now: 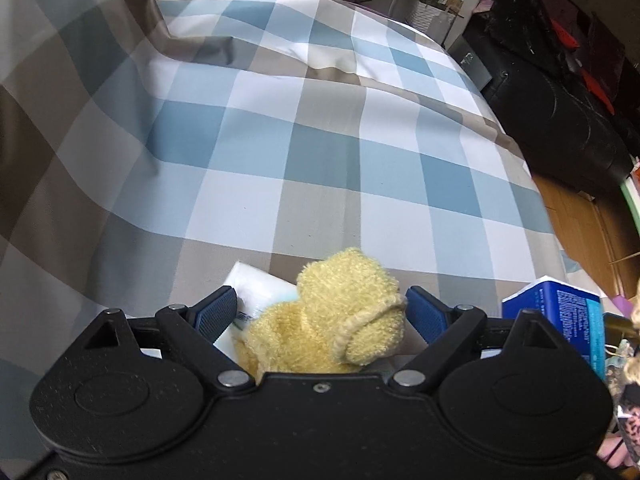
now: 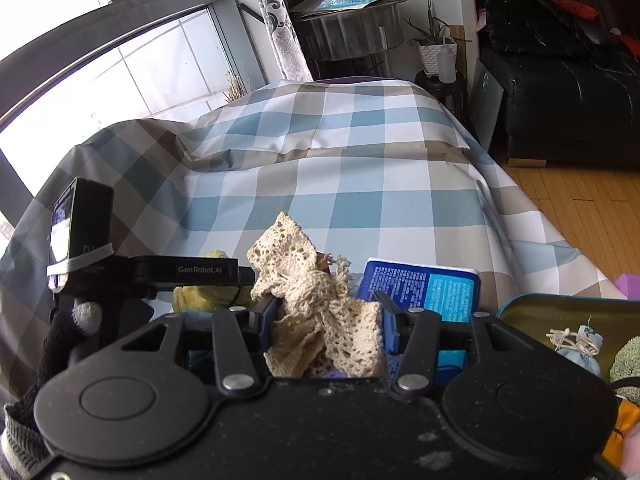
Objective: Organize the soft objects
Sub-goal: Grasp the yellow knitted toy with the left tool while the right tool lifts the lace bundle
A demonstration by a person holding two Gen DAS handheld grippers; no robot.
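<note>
In the left wrist view my left gripper (image 1: 322, 312) has its blue pads on either side of a yellow fluffy cloth toy (image 1: 340, 320); the right pad touches it, the left pad stands a little off. A white packet (image 1: 256, 288) lies under it on the checked cover (image 1: 280, 152). In the right wrist view my right gripper (image 2: 328, 316) is shut on a cream crocheted lace cloth (image 2: 316, 292), held above the cover (image 2: 360, 168). The yellow toy (image 2: 204, 292) and the left gripper's body (image 2: 160, 272) show to its left.
A blue tissue pack (image 2: 424, 288) lies just ahead of the right gripper; it also shows in the left wrist view (image 1: 560, 320). An olive bag (image 2: 560, 320) with small soft items sits at right. A black sofa (image 2: 568, 112) and wooden floor (image 2: 580, 208) lie beyond the bed.
</note>
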